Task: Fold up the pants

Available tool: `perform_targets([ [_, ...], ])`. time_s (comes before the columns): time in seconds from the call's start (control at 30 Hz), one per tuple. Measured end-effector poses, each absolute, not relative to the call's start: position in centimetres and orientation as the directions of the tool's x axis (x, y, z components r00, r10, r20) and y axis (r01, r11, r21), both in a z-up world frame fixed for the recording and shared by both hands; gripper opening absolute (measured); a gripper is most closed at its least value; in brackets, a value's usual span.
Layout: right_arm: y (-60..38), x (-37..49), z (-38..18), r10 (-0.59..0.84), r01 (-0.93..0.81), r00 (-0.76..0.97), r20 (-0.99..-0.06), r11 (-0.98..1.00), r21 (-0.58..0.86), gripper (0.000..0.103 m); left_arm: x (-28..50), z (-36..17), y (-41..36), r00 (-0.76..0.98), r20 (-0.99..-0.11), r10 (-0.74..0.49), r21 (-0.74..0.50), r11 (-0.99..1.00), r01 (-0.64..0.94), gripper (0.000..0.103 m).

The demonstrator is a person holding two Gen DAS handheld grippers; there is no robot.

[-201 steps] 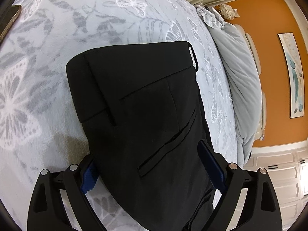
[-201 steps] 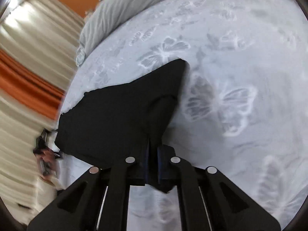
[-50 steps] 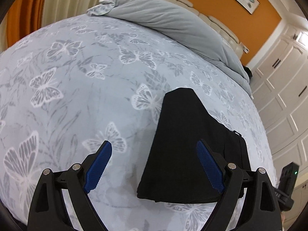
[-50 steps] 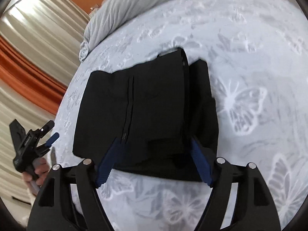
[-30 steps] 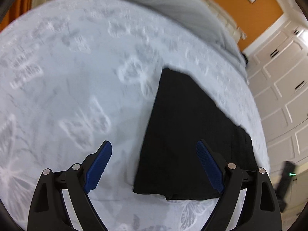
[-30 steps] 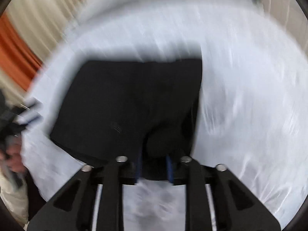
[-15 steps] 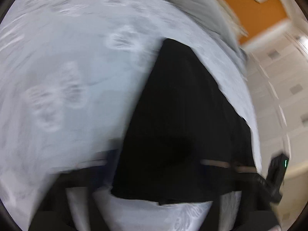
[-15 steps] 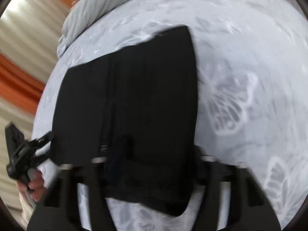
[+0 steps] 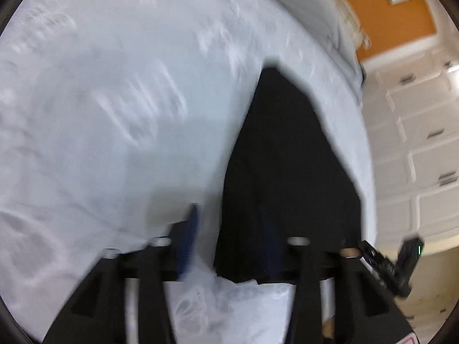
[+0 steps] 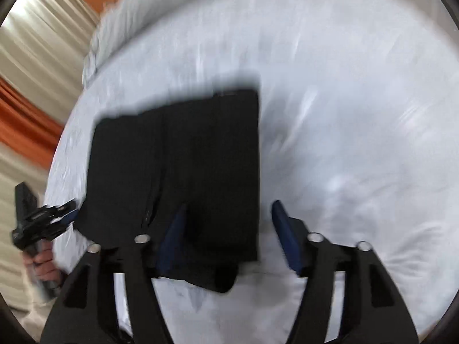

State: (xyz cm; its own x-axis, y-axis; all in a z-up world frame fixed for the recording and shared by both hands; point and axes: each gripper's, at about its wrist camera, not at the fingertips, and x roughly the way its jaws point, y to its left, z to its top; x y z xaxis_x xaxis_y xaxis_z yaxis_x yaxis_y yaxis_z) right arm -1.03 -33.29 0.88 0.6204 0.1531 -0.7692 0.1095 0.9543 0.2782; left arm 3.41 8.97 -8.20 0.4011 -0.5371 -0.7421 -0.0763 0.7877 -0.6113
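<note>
The black pants (image 10: 183,166) lie folded into a compact flat block on the bed (image 10: 358,114), toward its left half in the right wrist view, with the near edge at about 6 o'clock hanging slightly rumpled. In the left wrist view the same pants (image 9: 284,172) taper to a point at 12 o'clock and widen toward the camera, lying close to the bed's right-hand edge.

The right gripper (image 10: 229,235) sits low over the near right corner of the block — its fingers spread wide, the left blue pad (image 10: 172,238) over the black cloth and the right pad (image 10: 287,238) over bare bedcover just beside the pants' edge. Whether the pads touch anything is lost in the motion blur.

The left gripper (image 9: 229,240) is at the near left corner of the pants. One blue pad (image 9: 188,238) stands over the bedcover just left of the fabric; the other finger is lost against the black cloth — how far apart the fingers stand I cannot tell.

The bedcover is pale with a faint smeared pattern. A grey duvet (image 10: 120,28) is bunched at 11 o'clock in the right view, with curtains (image 10: 37,57) at 9 o'clock. In the left view white panelled cabinets (image 9: 416,143) fill 3 o'clock under an orange wall (image 9: 381,8).
</note>
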Motion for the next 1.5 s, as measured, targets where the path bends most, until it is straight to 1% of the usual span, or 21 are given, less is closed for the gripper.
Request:
perform_targets([
  [0.03, -31.8, -2.1, 2.6, 0.161, 0.027, 0.676, -0.719, 0.970, 0.242, 0.063, 2.7, -6.9, 10.1, 0.470, -0.718, -0.514, -0.608, 0.791, -0.063, 0.071],
  [0.07, -30.2, -2.5, 3.4, 0.210, -0.062, 0.689, -0.694, 0.971, 0.232, 0.060, 2.1, -5.7, 11.0, 0.534, -0.706, -0.465, -0.582, 0.810, -0.064, 0.071],
  [0.1, -28.1, -2.9, 3.8, 0.257, -0.144, 0.691, -0.675, 0.965, 0.220, 0.051, 1.5, -4.7, 11.6, 0.581, -0.710, -0.398, -0.529, 0.846, -0.068, 0.071],
  [0.13, -24.1, -3.2, 3.6, 0.315, -0.267, 0.669, -0.673, 0.947, 0.178, 0.044, 1.0, -4.0, 11.7, 0.603, -0.719, -0.345, -0.479, 0.875, -0.070, 0.071],
  [0.17, -21.8, -3.2, 3.0, 0.343, -0.331, 0.643, -0.685, 0.931, 0.155, 0.037, 0.6, -3.7, 11.7, 0.621, -0.722, -0.305, -0.440, 0.895, -0.073, 0.071],
  [0.2, -18.9, -3.6, 1.9, 0.375, -0.412, 0.597, -0.710, 0.902, 0.130, 0.018, 0.0, -3.4, 11.4, 0.644, -0.718, -0.263, -0.400, 0.914, -0.073, 0.071],
  [0.23, -16.3, -3.9, 0.5, 0.391, -0.473, 0.540, -0.745, 0.873, 0.115, 0.009, -0.3, -3.2, 11.3, 0.658, -0.718, -0.230, -0.366, 0.927, -0.076, 0.071],
  [0.3, -13.2, -4.3, -2.1, 0.370, -0.545, 0.475, -0.798, 0.836, 0.063, 0.009, -0.5, -3.1, 10.2, 0.666, -0.719, -0.197, -0.304, 0.951, -0.048, 0.071],
  [0.37, -11.8, -5.2, -3.9, 0.296, -0.585, 0.472, -0.830, 0.810, -0.044, 0.009, -0.9, -3.3, 9.2, 0.651, -0.729, -0.211, -0.275, 0.961, 0.004, 0.071],
  [0.47, -12.4, -5.1, -4.7, 0.258, -0.578, 0.477, -0.840, 0.812, -0.079, 0.009, -1.0, -4.3, 7.5, 0.531, -0.745, -0.404, -0.380, 0.911, 0.160, 0.072],
  [0.53, -13.2, -4.8, -5.3, 0.243, -0.579, 0.475, -0.846, 0.810, -0.092, 0.009, -1.6, -4.9, 7.1, 0.486, -0.753, -0.445, -0.408, 0.894, 0.185, 0.074],
  [0.67, -12.6, -5.8, -6.3, 0.195, -0.606, 0.492, -0.848, 0.777, -0.173, 0.014, -1.5, -6.6, 6.6, 0.434, -0.812, -0.391, -0.347, 0.920, 0.179, 0.074],
  [0.8, -14.4, -6.7, -5.8, 0.175, -0.590, 0.509, -0.843, 0.784, -0.193, 0.024, -2.3, -6.9, 6.3, 0.433, -0.830, -0.351, -0.293, 0.936, 0.197, 0.074],
  [0.87, -15.4, -7.0, -5.5, 0.178, -0.578, 0.516, -0.838, 0.794, -0.188, 0.024, -2.8, -7.0, 5.7, 0.448, -0.828, -0.338, -0.258, 0.938, 0.232, 0.074],
  [1.1, -17.6, -8.0, -5.3, 0.151, -0.555, 0.534, -0.832, 0.805, -0.210, 0.025, -3.8, -7.6, 2.9, 0.487, -0.846, -0.216, -0.042, 0.938, 0.343, 0.074],
  [1.17, -18.8, -8.6, -4.7, 0.148, -0.524, 0.553, -0.820, 0.827, -0.204, 0.033, -3.6, -7.9, 2.8, 0.518, -0.840, -0.160, 0.024, 0.943, 0.331, 0.074],
  [1.2, -19.6, -8.6, -4.4, 0.138, -0.498, 0.572, -0.809, 0.841, -0.209, 0.044, -3.3, -8.0, 2.9, 0.526, -0.838, -0.144, 0.039, 0.947, 0.320, 0.074],
  [1.23, -20.0, -8.5, -4.5, 0.141, -0.492, 0.571, -0.809, 0.848, -0.198, 0.045, -3.1, -8.1, 3.0, 0.528, -0.838, -0.138, 0.041, 0.949, 0.313, 0.074],
  [1.43, -21.0, -7.1, -6.2, 0.145, -0.488, 0.530, -0.836, 0.858, -0.161, 0.042, -1.9, -8.9, 3.1, 0.491, -0.859, -0.147, -0.003, 0.960, 0.281, 0.074],
  [1.47, -21.2, -6.6, -6.5, 0.153, -0.486, 0.523, -0.838, 0.862, -0.146, 0.039, -1.8, -8.9, 3.1, 0.495, -0.857, -0.147, -0.004, 0.961, 0.278, 0.073],
  [1.5, -21.3, -6.1, -6.6, 0.162, -0.482, 0.517, -0.841, 0.866, -0.130, 0.026, -1.7, -8.9, 3.0, 0.498, -0.855, -0.148, -0.006, 0.961, 0.277, 0.066],
])
